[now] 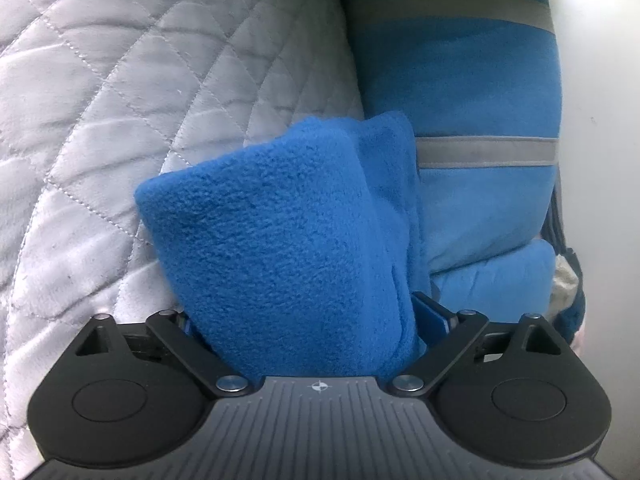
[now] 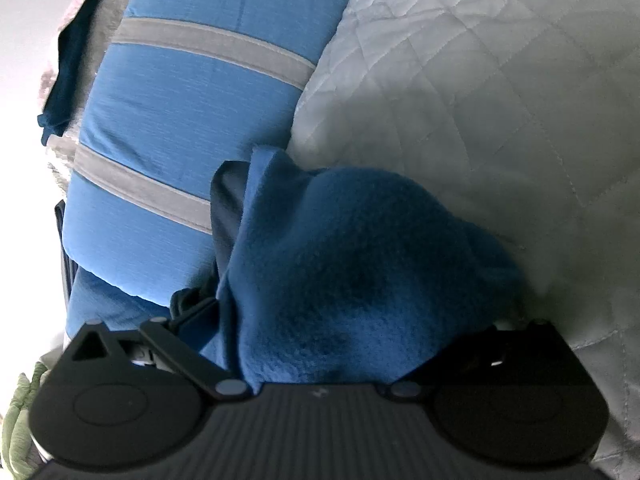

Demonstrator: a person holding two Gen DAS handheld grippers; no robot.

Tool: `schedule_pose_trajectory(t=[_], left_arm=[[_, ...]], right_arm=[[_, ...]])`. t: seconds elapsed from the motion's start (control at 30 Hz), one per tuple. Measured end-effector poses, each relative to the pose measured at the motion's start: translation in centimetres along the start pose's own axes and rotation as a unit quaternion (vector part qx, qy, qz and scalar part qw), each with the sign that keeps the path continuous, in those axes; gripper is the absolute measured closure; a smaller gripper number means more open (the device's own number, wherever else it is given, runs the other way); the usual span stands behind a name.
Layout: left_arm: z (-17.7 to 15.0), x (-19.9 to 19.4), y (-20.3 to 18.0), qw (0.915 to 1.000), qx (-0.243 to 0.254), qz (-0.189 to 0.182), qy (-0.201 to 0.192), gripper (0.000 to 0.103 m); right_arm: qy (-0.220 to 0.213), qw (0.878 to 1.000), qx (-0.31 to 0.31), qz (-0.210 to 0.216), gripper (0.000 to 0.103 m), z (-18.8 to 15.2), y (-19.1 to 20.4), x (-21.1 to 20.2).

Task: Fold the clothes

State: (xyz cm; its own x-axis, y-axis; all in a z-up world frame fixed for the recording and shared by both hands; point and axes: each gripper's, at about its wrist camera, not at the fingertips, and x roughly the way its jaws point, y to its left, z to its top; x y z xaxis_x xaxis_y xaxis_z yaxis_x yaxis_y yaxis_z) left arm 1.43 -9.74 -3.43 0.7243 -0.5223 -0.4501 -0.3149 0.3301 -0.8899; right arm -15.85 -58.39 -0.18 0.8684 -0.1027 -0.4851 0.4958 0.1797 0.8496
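Note:
A folded blue fleece garment [image 1: 280, 240] lies on the white quilted bed cover [image 1: 120, 120], pressed against a blue pillow with grey stripes [image 1: 460, 72]. My left gripper [image 1: 308, 304] has its jaws spread wide with the fleece bundle between them. The cloth hides its fingertips, and only part of one blue finger [image 1: 432, 312] shows. In the right wrist view the same fleece [image 2: 360, 260] mounds over my right gripper [image 2: 340, 320] and covers its fingers. Its linkage arms are splayed wide, and I cannot see whether the pads press the cloth.
The striped pillow [image 2: 200, 100] rests on another light blue folded cloth [image 1: 492, 280]. A white wall [image 1: 600, 120] stands right behind it. A dark blue cloth [image 2: 64, 80] lies behind the pillow, and something green [image 2: 16, 412] sits at the lower left. Quilted cover [image 2: 500, 100] stretches away beside the fleece.

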Motion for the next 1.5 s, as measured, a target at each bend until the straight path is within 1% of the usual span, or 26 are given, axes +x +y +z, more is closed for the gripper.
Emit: schedule_pose_trajectory(t=[0.03,0.1,0.13,0.17,0.2,0.23,0.27,0.33,0.43,0.53,0.77,1.0,1.1,1.17,1.37,1.5], left_arm=[[0.0,0.1,0.0,1.0,-0.001,0.002,0.001,0.012],[0.2,0.2,0.2,0.9999,-0.004,0.008,0.007,0.025],[0.2,0.3,0.3,0.9998,-0.005,0.012,0.011,0.038],[0.3,0.3,0.6,0.9997,-0.009,0.017,0.015,0.045],[0.3,0.5,0.9,0.9995,-0.014,0.02,0.019,0.055],[0.4,0.5,1.1,0.9995,-0.015,0.019,0.021,0.06],[0.3,0.6,1.1,0.9995,-0.013,0.018,0.021,0.063],[0.2,0.6,0.9,0.9996,-0.007,0.017,0.02,0.066],[0.1,0.7,0.7,0.9996,0.001,0.021,0.02,0.068],[0.1,0.7,0.7,0.9996,0.004,0.021,0.02,0.069],[0.1,0.2,0.9,0.9995,0.013,0.021,0.021,0.072],[-0.6,-1.5,0.7,0.999,0.029,0.025,0.024,0.075],[-1.2,-2.7,0.6,0.9986,0.038,0.026,0.028,0.075],[-1.8,-3.8,0.8,0.9976,0.046,0.04,0.033,0.075],[-3.8,-7.6,1.9,0.996,0.058,0.055,0.04,0.075],[-5.3,-10.8,3.6,0.9953,0.062,0.059,0.045,0.075]], right_arm=[[0.002,1.0,0.003,0.0,0.0,0.1,-0.1,0.0],[0.008,1.0,0.009,0.002,0.001,0.3,-0.2,0.0],[0.01,1.0,0.012,0.002,0.005,0.4,-0.2,0.0],[0.013,1.0,0.014,0.002,0.007,0.5,-0.2,0.1],[0.017,1.0,0.013,-0.001,0.018,0.5,-0.2,0.1],[0.022,1.0,0.013,-0.005,0.037,0.6,-0.3,0.2],[0.029,0.999,0.01,-0.008,0.044,0.6,-0.3,0.3],[0.037,0.999,-0.003,-0.009,0.058,0.6,-0.2,0.5],[0.044,0.999,-0.027,-0.011,0.065,0.6,0.2,0.6],[0.05,0.998,-0.034,-0.011,0.066,0.8,0.3,0.6],[0.047,0.998,-0.033,-0.014,0.068,0.5,0.4,0.4],[0.041,0.999,-0.023,-0.014,0.074,0.3,0.1,-0.8],[0.043,0.999,-0.021,-0.014,0.075,0.3,-0.2,-2.2],[0.046,0.999,-0.022,-0.015,0.075,0.3,-0.5,-3.5],[0.056,0.998,-0.027,-0.02,0.076,-0.5,-2.4,-7.6],[0.063,0.997,-0.036,-0.022,0.076,-1.5,-3.6,-11.1]])
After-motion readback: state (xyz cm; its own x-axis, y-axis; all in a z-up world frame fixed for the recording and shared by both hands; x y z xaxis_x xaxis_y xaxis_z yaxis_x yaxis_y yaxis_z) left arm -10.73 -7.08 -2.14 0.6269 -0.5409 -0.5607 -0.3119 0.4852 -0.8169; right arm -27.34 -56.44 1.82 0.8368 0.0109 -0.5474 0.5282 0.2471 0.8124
